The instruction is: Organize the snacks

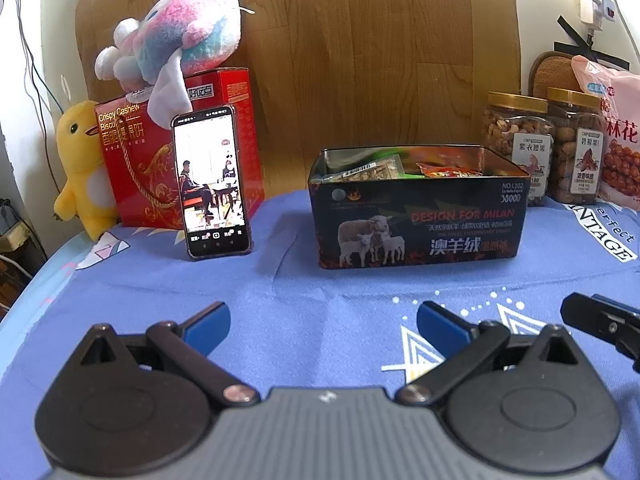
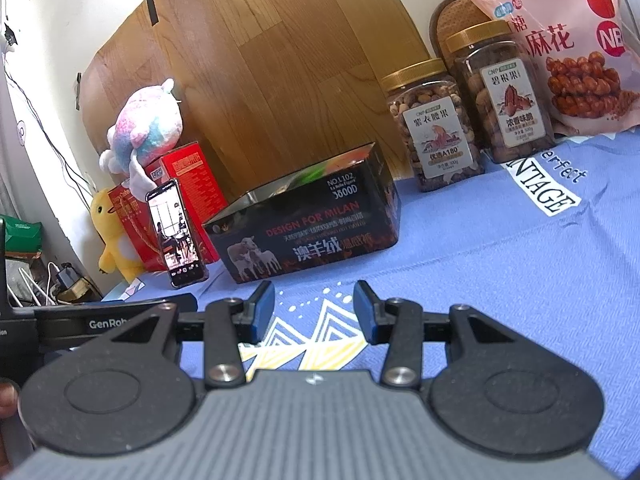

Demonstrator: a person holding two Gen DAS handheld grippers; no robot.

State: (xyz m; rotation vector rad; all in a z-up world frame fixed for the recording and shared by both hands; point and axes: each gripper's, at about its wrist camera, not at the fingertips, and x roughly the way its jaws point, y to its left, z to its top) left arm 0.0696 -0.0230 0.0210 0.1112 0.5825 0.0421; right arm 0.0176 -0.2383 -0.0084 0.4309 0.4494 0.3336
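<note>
While both tongs, left [image 1: 322, 324] and right [image 2: 314, 310], hover apart and empty over the blue surface [image 1: 280, 280], the tin [image 1: 420, 216] already holds snack packets. The jars [image 2: 436, 128] stand behind and to its right; judging by that, approach one squarely and grip below the lid.

Both cameras sit low over the blue cloth [image 1: 304, 280], looking slightly downward toward the wall; each sees the tin [image 1: 420, 216] [image 2: 308, 228], at twelve and eleven o'clock.
</note>
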